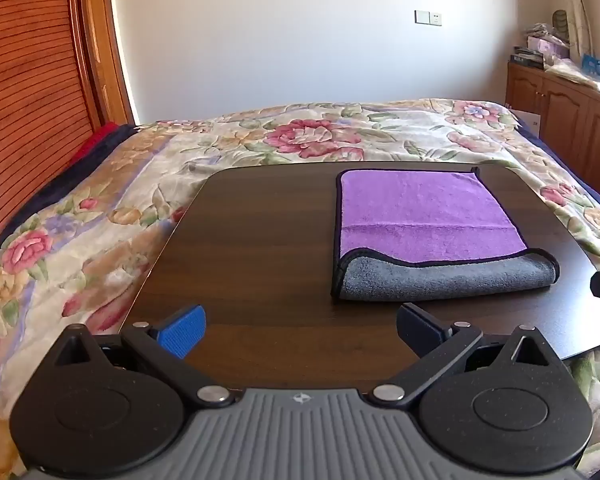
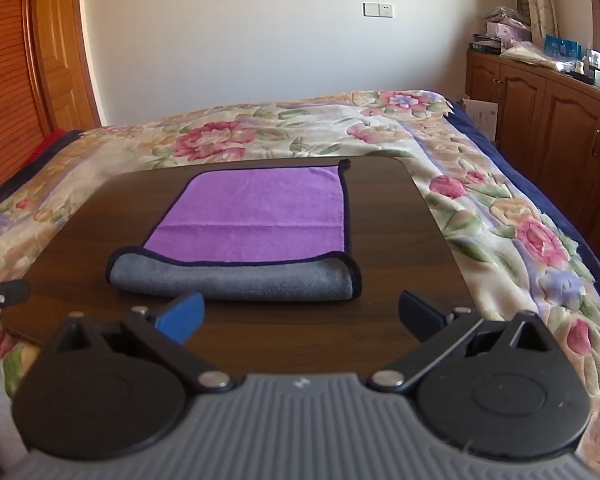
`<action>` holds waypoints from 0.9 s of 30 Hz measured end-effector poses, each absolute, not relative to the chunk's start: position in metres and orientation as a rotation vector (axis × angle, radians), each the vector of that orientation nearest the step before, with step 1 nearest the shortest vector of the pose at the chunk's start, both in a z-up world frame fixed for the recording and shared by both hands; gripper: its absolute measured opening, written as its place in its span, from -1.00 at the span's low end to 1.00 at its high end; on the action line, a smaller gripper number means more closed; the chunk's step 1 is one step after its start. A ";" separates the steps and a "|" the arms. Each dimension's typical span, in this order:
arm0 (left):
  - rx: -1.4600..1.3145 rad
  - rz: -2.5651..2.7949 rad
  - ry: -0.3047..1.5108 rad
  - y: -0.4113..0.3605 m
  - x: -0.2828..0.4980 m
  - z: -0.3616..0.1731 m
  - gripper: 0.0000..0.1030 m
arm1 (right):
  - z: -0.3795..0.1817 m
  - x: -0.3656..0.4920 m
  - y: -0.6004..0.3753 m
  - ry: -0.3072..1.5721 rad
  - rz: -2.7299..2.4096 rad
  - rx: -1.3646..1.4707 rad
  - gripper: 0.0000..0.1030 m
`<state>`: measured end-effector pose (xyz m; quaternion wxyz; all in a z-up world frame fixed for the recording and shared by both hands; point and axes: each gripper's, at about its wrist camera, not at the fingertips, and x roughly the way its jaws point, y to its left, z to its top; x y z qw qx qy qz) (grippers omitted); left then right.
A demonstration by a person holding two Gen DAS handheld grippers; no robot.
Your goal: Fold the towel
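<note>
**Purple towel waits on the dark table, both grippers wide and empty**

A big bed (image 1: 80, 208) with a flowery blanket fills the room. On top of it sits a dark wooden table (image 1: 260, 240) with round corners. Past the table there is only soft blanket, so nothing hard is close by to bump into. Wooden cupboards (image 2: 540, 112) stand well off to one side.

The towel (image 1: 424, 216) lies flat on the table, toward the right side in the left camera view. It is purple on top and grey underneath, with a thin dark border. The near edge is already turned up and over, so a soft grey roll (image 2: 236, 276) faces the grippers. A faint crease runs across the purple part.

The towel looks light, soft and floppy. It should bend easily and will not break. It may slide on the smooth wood if pushed, so pinching works better than shoving. The best places to grab look like the two near corners of the grey roll, or the far corners by the back border, one for each gripper.

There is bare table on the left of the towel and a strip in front of it, so there is room to come in low.

The left gripper (image 1: 300, 330) has its fingers spread wide apart, holding nothing. The right gripper (image 2: 300, 318) is the same, spread wide and empty, just in front of the grey roll.
</note>
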<state>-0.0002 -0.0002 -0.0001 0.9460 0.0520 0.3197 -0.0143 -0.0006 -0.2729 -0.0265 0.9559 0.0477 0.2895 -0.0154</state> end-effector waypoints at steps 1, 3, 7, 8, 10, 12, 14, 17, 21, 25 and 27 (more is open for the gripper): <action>0.107 -0.028 0.651 0.000 0.000 0.000 1.00 | -0.027 -0.001 -0.273 0.586 -0.033 0.099 1.00; 0.105 -0.024 0.653 0.001 0.001 0.000 1.00 | -0.027 0.000 -0.273 0.587 -0.034 0.098 1.00; 0.120 -0.025 0.644 0.000 0.000 0.000 1.00 | -0.027 0.000 -0.273 0.588 -0.034 0.095 1.00; 0.118 -0.028 0.644 0.001 0.000 0.000 1.00 | -0.027 0.000 -0.273 0.588 -0.034 0.095 1.00; 0.118 -0.027 0.642 0.001 0.000 0.000 1.00 | -0.027 0.000 -0.273 0.589 -0.035 0.093 1.00; 0.118 -0.027 0.641 0.001 0.000 0.000 1.00 | -0.028 0.000 -0.273 0.589 -0.035 0.093 1.00; 0.117 -0.027 0.641 0.001 0.000 0.000 1.00 | -0.028 0.000 -0.273 0.589 -0.036 0.092 1.00; 0.119 -0.028 0.639 0.001 0.000 0.000 1.00 | -0.028 0.000 -0.273 0.589 -0.035 0.092 1.00; 0.116 -0.030 0.639 0.001 0.000 0.000 1.00 | -0.028 0.000 -0.273 0.589 -0.036 0.091 1.00; 0.116 -0.029 0.639 0.002 0.000 0.000 1.00 | -0.028 0.000 -0.273 0.590 -0.036 0.091 1.00; 0.116 -0.029 0.639 0.001 0.000 0.000 1.00 | -0.028 0.000 -0.273 0.591 -0.037 0.091 1.00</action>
